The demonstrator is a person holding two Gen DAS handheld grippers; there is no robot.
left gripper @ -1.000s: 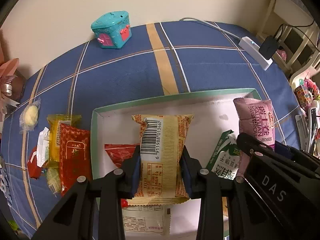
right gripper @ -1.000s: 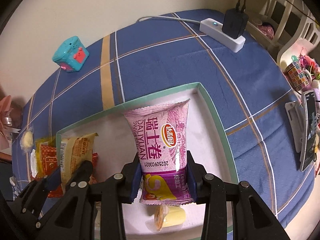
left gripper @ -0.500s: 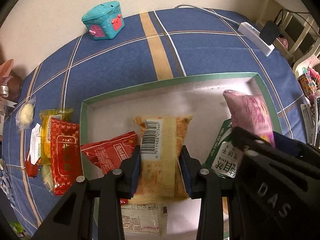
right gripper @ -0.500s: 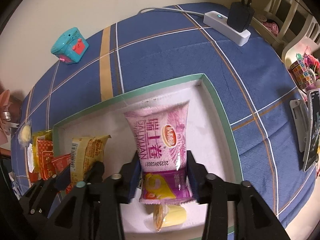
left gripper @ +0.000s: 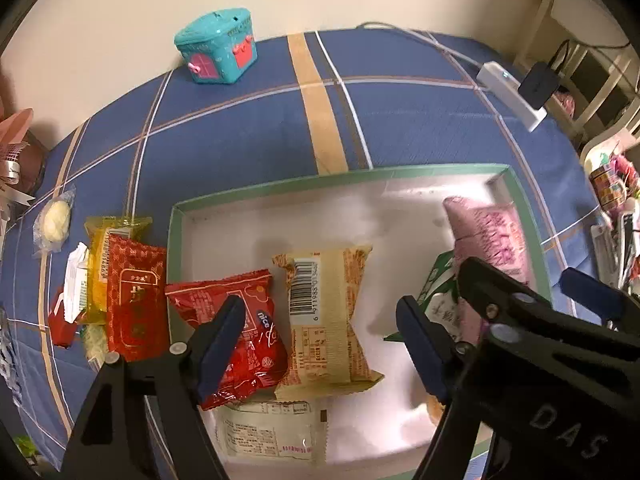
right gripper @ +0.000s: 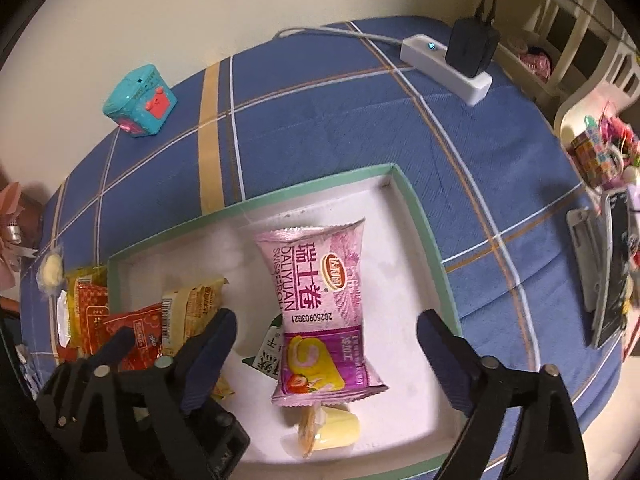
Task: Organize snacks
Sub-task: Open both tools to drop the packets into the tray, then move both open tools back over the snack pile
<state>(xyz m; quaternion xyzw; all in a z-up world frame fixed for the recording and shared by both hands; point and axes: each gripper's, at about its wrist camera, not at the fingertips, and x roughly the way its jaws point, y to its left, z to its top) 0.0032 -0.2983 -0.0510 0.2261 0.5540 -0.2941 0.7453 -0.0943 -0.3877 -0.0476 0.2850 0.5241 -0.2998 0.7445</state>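
Both packets had dropped out of the grips since a second earlier.

Left wrist view: left gripper [left gripper: 320, 330] was opening, the yellow packet [left gripper: 326, 320] lying loose between its fingers in the green-rimmed tray [left gripper: 340, 176].

Right wrist view: right gripper [right gripper: 326, 350] was opening too, the pink roll packet [right gripper: 320, 308] flat between its fingers.

Looked like the release step; next I'd guess lifting clear and heading for the loose snacks [left gripper: 120, 280] left of the fingers.

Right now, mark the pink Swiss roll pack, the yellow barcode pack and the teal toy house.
pink Swiss roll pack [right gripper: 316, 300], right wrist view, printed front.
yellow barcode pack [left gripper: 326, 312], left wrist view, centre.
teal toy house [left gripper: 218, 51], left wrist view, front wall.
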